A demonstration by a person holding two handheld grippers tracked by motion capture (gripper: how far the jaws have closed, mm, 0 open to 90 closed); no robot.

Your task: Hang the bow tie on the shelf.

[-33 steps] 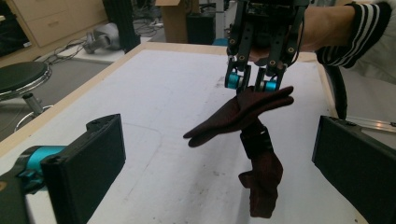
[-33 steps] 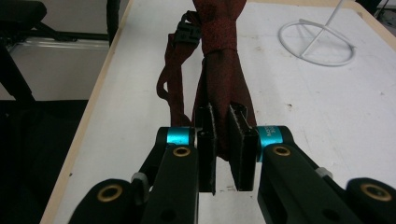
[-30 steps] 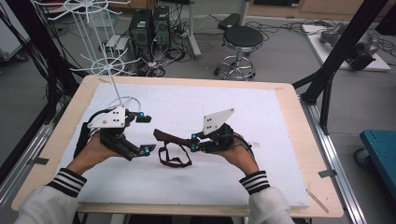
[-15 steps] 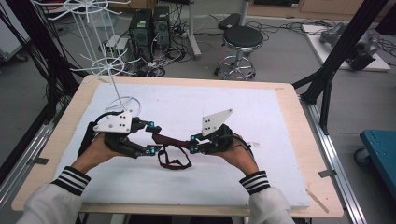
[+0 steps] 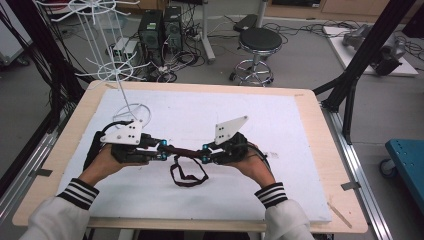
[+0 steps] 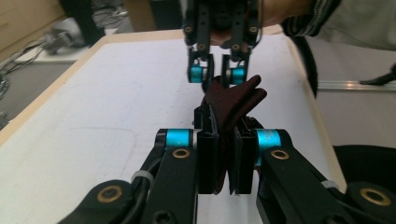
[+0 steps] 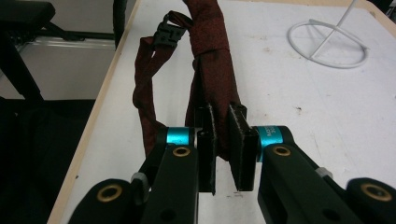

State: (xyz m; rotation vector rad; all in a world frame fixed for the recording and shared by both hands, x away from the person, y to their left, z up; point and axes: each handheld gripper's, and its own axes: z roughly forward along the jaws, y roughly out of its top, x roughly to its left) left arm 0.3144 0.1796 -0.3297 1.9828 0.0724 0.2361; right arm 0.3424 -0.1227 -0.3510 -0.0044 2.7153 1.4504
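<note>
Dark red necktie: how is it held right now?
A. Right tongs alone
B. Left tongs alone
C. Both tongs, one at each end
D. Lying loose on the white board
C: in the high view the left tongs and right tongs each clamp an end of the dark red necktie, its neck strap hanging below.

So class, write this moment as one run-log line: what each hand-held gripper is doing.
left hand-held gripper: jaws just closed, shut on dark red tie | right hand-held gripper: shut on tie's other end | strap loop: on table
</note>
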